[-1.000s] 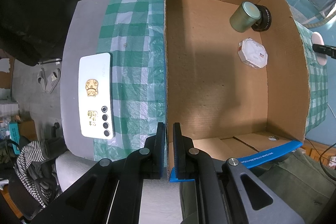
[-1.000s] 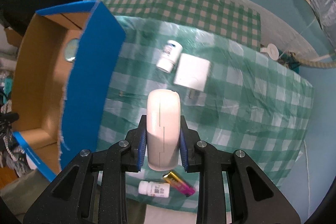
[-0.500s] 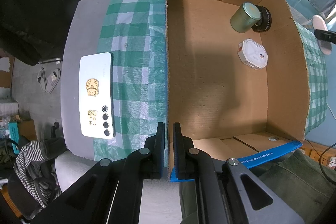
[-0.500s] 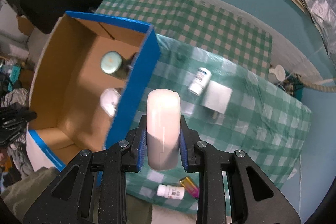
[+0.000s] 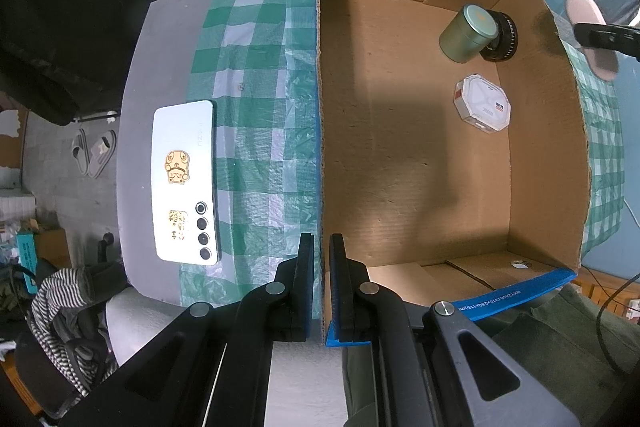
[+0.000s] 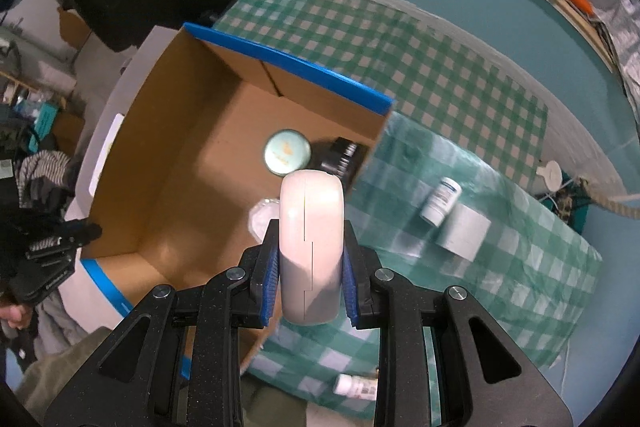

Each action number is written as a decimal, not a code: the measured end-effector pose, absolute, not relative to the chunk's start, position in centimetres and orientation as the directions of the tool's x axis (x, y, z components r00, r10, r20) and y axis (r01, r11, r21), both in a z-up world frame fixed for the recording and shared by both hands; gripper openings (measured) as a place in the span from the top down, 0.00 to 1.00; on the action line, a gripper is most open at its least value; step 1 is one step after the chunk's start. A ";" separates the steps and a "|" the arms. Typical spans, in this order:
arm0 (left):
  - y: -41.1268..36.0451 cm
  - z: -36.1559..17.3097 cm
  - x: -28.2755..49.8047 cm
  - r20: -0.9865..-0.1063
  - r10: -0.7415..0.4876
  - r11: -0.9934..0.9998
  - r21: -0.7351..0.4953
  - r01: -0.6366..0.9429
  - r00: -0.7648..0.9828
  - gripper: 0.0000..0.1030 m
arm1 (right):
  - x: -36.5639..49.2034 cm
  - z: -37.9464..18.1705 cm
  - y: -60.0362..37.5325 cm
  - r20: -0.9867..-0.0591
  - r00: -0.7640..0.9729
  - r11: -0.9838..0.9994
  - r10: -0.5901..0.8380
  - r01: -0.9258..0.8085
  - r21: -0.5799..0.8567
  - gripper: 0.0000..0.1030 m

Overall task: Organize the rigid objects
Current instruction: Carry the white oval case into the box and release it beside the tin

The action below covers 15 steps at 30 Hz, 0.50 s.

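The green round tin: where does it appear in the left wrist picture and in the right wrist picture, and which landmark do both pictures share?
Left wrist view: the green round tin stands in the upper right of the picture, in the far corner of the cardboard box, beside a black round object.
Right wrist view: the tin is near the centre, just above the held white case.
Shared landmark: the box's blue-taped rim.
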State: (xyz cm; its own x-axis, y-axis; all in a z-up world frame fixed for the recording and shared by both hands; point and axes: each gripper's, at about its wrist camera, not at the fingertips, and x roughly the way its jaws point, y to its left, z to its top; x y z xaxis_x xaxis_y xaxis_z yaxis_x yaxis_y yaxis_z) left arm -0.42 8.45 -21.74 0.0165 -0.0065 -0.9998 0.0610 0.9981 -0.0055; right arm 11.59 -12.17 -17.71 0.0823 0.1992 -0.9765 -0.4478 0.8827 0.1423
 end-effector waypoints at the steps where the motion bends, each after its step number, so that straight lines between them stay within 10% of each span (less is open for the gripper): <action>1: 8.4 -21.7 -0.4 -1.000 -0.007 0.998 -0.005 0.061 0.017 0.93 | 11.6 -18.0 -11.8 -0.977 0.079 0.880 0.199 -0.454 0.142 0.75; 15: 8.7 -21.7 -0.5 -1.000 -0.008 0.998 -0.007 0.056 0.016 0.93 | 12.2 -20.6 -10.3 -0.983 0.041 0.879 0.181 -0.455 0.143 0.75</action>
